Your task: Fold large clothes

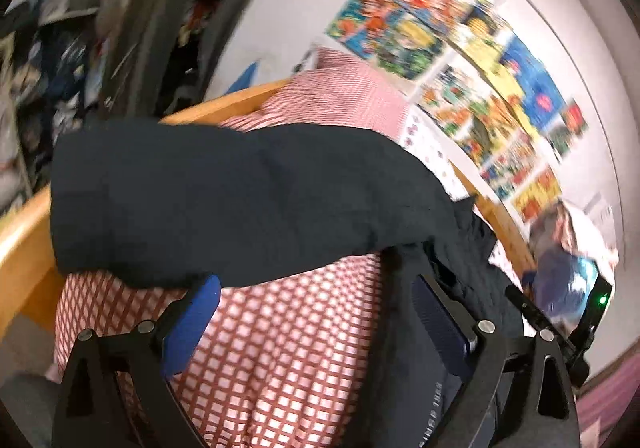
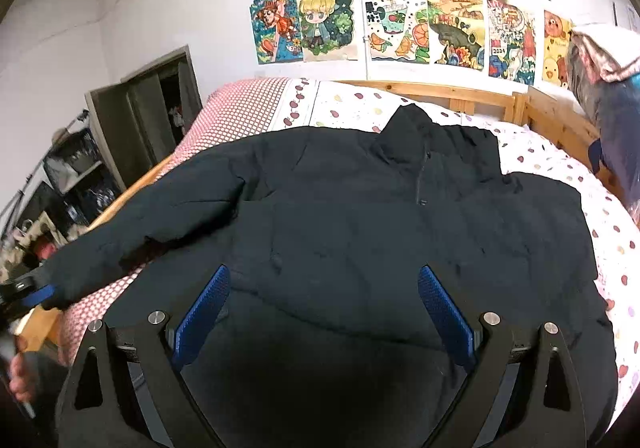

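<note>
A black padded jacket (image 2: 360, 216) lies spread front-up on the bed, its collar (image 2: 408, 128) toward the wall. One sleeve (image 1: 224, 200) stretches out toward the bed's left edge. My left gripper (image 1: 320, 292) is open, its blue pads (image 1: 192, 324) wide apart over the checked bedding, and the sleeve lies just past the fingertips. From the right wrist view the left gripper (image 2: 34, 294) sits at the sleeve's cuff. My right gripper (image 2: 324, 292) hangs open above the jacket's lower body, with nothing between its pads.
The wooden bed frame (image 2: 460, 94) runs along a wall covered in coloured drawings (image 2: 400, 24). Red-checked bedding (image 1: 280, 348) and a spotted sheet (image 2: 560, 168) cover the mattress. A bagged bundle (image 2: 612, 108) stands at the right. Cluttered shelves (image 1: 52, 60) and a doorway (image 2: 152, 108) are at the left.
</note>
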Demonstrator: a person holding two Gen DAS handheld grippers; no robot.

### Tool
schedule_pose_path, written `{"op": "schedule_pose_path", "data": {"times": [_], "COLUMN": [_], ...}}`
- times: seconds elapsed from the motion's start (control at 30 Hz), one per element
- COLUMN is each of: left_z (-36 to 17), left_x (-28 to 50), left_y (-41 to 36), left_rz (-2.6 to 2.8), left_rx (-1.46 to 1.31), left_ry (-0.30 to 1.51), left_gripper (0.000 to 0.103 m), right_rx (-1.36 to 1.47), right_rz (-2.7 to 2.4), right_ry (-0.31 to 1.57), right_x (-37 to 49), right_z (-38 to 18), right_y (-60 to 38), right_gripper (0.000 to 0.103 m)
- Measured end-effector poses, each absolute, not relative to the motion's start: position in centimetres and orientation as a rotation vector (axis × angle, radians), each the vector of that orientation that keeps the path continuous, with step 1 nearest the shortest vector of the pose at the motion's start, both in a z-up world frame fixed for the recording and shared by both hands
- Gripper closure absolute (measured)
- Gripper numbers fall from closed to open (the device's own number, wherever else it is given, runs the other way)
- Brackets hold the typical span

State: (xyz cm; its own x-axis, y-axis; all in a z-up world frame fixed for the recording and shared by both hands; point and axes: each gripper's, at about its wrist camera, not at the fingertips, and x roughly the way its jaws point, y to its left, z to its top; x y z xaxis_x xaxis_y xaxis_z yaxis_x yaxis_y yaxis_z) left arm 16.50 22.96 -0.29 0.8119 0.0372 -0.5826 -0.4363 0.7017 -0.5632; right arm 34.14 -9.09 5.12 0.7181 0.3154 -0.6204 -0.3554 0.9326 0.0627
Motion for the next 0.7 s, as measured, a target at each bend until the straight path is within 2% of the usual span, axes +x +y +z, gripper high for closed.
{"op": "schedule_pose_path", "data": {"times": [0.2, 0.4, 0.6, 0.7], "left_z": [-2.0, -3.7, -5.2, -6.1], "left_x": [18.1, 18.4, 17.2, 16.6], "left_y": [22.8, 24.2, 24.7, 24.8], "left_rz": [0.348, 0.323, 0.345, 0.412], "left_rx": [-0.723, -0.821, -0.899, -0.936], "left_ry": [0.535, 0.477, 0.42, 0.405], "left_gripper": [0.006, 0.006, 0.006, 0.006], "right_rx": [-0.113, -0.126, -0.173, -0.146], "right_rz": [0.26, 0.288, 0.318, 0.325], "right_ry": [0.691, 0.725, 0.826, 0.818], "right_x": [36.2, 39.0, 40.3, 39.9], "right_z": [3.4, 2.5, -1.9, -3.0], "right_y": [-6.4, -3.7, -1.3, -1.6], "right_gripper": [0.01, 0.01, 0.01, 0.008]}}
